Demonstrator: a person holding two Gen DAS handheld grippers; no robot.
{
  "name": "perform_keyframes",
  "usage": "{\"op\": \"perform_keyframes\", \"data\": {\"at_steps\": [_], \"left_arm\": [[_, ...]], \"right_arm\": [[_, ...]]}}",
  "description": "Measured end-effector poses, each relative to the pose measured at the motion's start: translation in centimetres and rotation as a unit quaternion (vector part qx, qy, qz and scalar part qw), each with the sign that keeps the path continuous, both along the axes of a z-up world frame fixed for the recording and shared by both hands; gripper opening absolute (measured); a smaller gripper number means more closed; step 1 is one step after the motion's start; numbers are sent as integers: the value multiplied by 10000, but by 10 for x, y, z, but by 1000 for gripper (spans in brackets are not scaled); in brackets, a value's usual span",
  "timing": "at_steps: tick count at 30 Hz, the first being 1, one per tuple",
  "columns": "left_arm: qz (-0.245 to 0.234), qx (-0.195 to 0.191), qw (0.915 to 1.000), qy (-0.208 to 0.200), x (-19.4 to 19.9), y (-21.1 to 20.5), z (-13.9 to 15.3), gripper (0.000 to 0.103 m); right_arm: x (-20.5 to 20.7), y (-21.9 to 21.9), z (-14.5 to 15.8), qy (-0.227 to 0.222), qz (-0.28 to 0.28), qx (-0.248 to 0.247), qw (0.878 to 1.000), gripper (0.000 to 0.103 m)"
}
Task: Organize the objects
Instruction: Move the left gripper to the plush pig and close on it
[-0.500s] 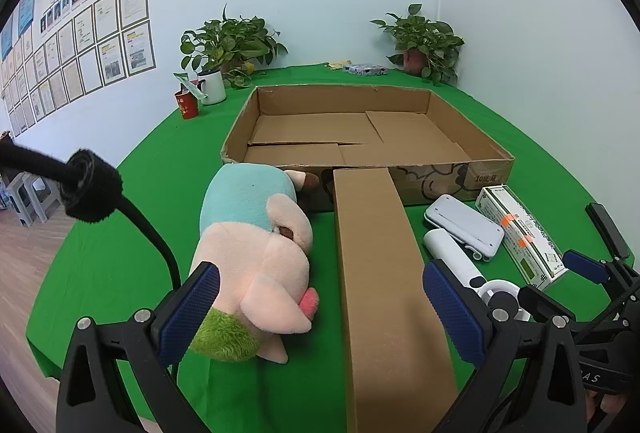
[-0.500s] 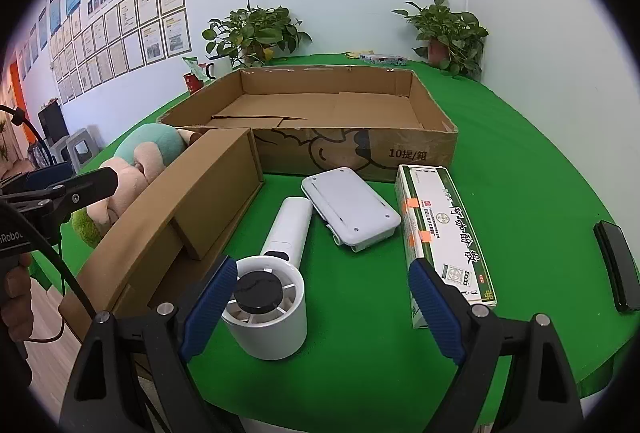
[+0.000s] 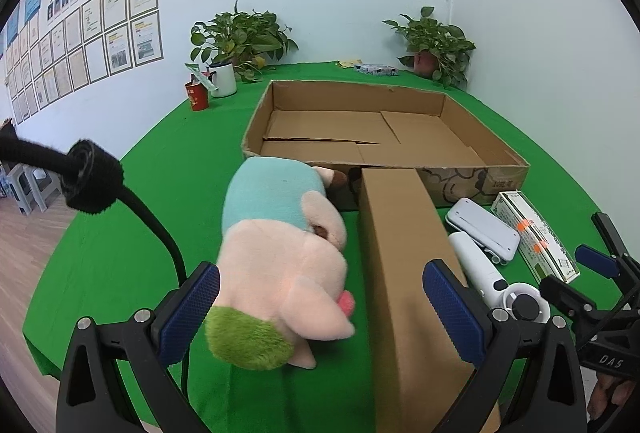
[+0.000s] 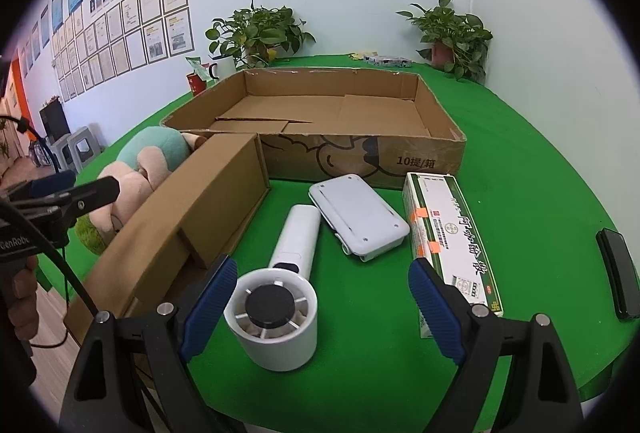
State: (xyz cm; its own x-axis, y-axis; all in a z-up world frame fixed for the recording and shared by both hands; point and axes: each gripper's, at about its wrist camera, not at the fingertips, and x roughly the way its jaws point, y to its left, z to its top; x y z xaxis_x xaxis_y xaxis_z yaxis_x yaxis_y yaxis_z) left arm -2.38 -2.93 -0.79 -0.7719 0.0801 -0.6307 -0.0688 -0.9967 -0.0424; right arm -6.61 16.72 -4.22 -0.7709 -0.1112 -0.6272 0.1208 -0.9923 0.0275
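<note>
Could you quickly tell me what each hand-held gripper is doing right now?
Left hand-held gripper: open, holding nothing.
Right hand-held gripper: open, holding nothing.

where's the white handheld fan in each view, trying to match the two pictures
Left wrist view: the white handheld fan lies at lower right, beyond the left tool's right finger, its round head partly hidden.
Right wrist view: the fan lies at lower centre, with its round head nearest the camera, between the right tool's open fingers.
Shared landmark: the long cardboard flap lies just left of the fan in both views.
</note>
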Motion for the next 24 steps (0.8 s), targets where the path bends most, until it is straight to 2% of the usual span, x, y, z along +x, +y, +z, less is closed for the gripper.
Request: {"op": "perform_keyframes", "data": {"at_steps": [6,10,13,17,19,21,24], "left_arm": [[291,253,9992,-97,-2,-45,-6,102],[443,497,9971,-358,-2,-74,-24,101],[268,803,9946,-598,-6,-85,-41,99],[18,1123,9899,-866,-12,-88,-60,94],[-187,1312,9870,-906,-14,-87,-65,84],[-393,1404,9855,-869,-13,-86,-67,65],[-527,1356,9860,-810,-10,-85,-68,56]], "right_arm": [[4,-25,25,575,741,100,9955,88],[14,-50,43,998,1704,-56,9803,88],[13,-68,48,953,2222,-255,9700,88],[-5,-84,49,725,2405,-448,9669,88],[-14,-90,50,671,2387,-390,9680,88],[-21,-95,49,585,2374,-383,9689,88],[-30,-99,46,366,2367,-452,9699,88]]}}
